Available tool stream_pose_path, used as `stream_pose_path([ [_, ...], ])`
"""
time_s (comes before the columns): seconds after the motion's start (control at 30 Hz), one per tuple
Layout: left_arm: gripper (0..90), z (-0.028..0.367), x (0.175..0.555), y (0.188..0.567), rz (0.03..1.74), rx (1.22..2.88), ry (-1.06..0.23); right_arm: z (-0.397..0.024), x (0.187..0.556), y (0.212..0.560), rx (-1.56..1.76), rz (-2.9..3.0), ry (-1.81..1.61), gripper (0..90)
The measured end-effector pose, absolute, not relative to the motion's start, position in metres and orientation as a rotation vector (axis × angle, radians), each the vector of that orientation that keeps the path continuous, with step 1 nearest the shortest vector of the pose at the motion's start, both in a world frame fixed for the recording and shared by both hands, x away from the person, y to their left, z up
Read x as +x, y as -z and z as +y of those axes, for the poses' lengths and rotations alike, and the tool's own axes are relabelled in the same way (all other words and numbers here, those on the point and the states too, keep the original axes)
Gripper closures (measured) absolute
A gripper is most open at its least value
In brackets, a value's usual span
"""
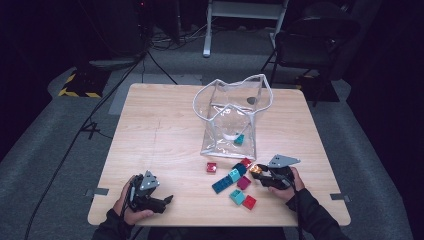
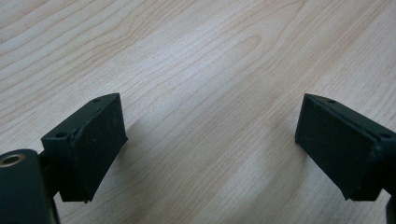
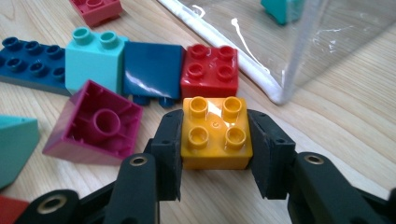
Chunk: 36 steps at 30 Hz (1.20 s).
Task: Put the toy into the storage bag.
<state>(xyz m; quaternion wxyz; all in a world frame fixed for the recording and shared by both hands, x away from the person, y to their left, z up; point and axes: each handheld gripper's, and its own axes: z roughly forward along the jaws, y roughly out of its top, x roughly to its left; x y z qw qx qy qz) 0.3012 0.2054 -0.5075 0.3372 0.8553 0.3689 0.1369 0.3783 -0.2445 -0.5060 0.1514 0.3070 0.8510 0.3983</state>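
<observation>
A: The pale wooden table (image 1: 165, 130) with fine grain stands on grey carpet in a dark room.

B: Low right, the right gripper (image 3: 215, 140) clamps the glossy yellow studded plastic brick (image 3: 215, 133); the left gripper (image 2: 210, 140) gapes empty.

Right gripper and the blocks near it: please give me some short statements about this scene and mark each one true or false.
1. The right gripper is shut on the yellow block. True.
2. The left gripper holds a red block. False: its jaws stand open over bare table.
3. A teal block lies inside the clear bag. True.
4. The magenta block stands studs up. False: its hollow underside shows.
5. The yellow block is inside the bag. False: it is outside, near the bag.
</observation>
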Motion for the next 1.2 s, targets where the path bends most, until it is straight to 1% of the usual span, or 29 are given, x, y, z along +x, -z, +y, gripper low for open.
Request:
stream_pose_path([
  [0.53,8.9,0.205,0.301,0.508,0.961,2.229,-0.357,-0.269,0.377,0.506,0.898,2.431,-1.14,59.2],
  [0.87,9.0,0.206,0.301,0.507,0.958,2.231,-0.359,-0.269,0.377,0.505,0.899,2.432,-1.127,59.2],
  [1.2,9.1,0.206,0.3,0.507,0.959,2.231,-0.361,-0.272,0.378,0.484,0.883,2.368,-1.205,59.2],
])
